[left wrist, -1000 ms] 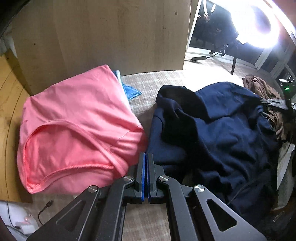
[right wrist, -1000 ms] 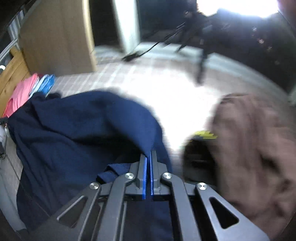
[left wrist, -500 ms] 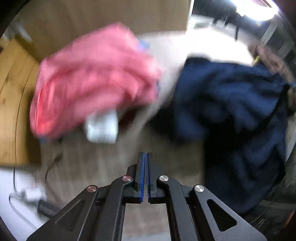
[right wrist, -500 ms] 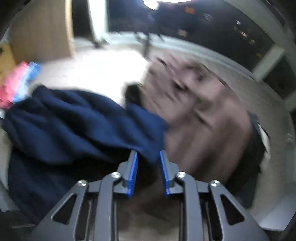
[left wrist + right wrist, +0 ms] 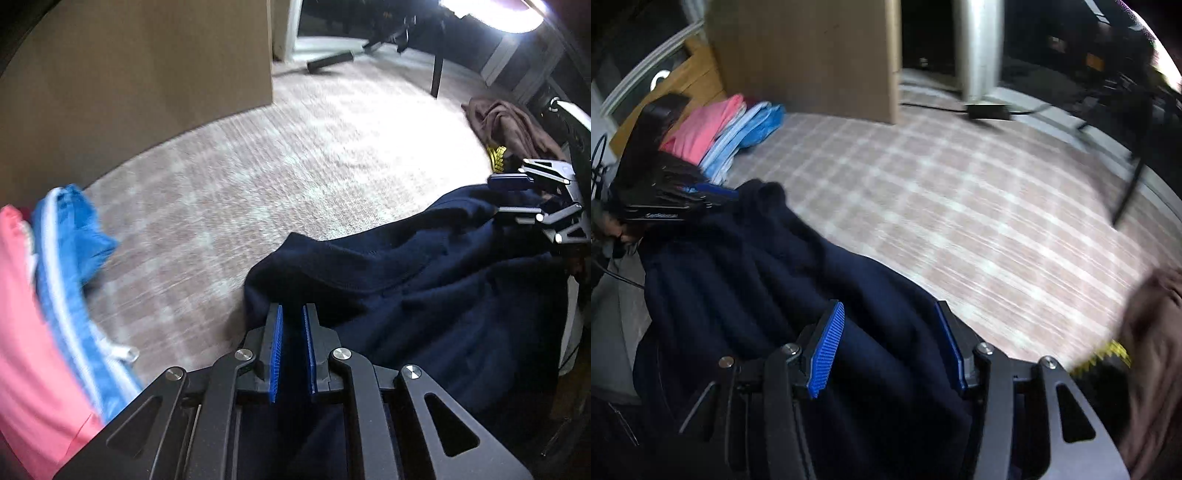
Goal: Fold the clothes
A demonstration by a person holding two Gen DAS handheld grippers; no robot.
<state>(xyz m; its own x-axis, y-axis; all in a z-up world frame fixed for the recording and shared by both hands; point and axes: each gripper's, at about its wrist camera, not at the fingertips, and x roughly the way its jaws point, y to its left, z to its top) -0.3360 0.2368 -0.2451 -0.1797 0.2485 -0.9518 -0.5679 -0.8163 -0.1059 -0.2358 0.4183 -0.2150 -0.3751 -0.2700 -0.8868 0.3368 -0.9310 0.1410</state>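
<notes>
Everything's sitting on a plaid rug [image 5: 960,206], pinkish with pale crossing lines. A crumpled navy garment [image 5: 768,280] lies on its near side. Left of that garment there's a folded stack: a pink piece [image 5: 701,127] with light blue ones [image 5: 750,129] beside it, right up against a wooden cabinet [image 5: 805,55]. To the garment's right, a brown heap of cloth [image 5: 506,122]. Beyond the garment, a black power brick [image 5: 988,110] with its cord lies at the rug's far edge.

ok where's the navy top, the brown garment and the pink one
navy top [image 5: 424,288], left wrist view, on its rumpled middle
brown garment [image 5: 506,122], left wrist view, on the top folds of the heap
pink garment [image 5: 701,127], right wrist view, on the upper face of the folded piece
</notes>
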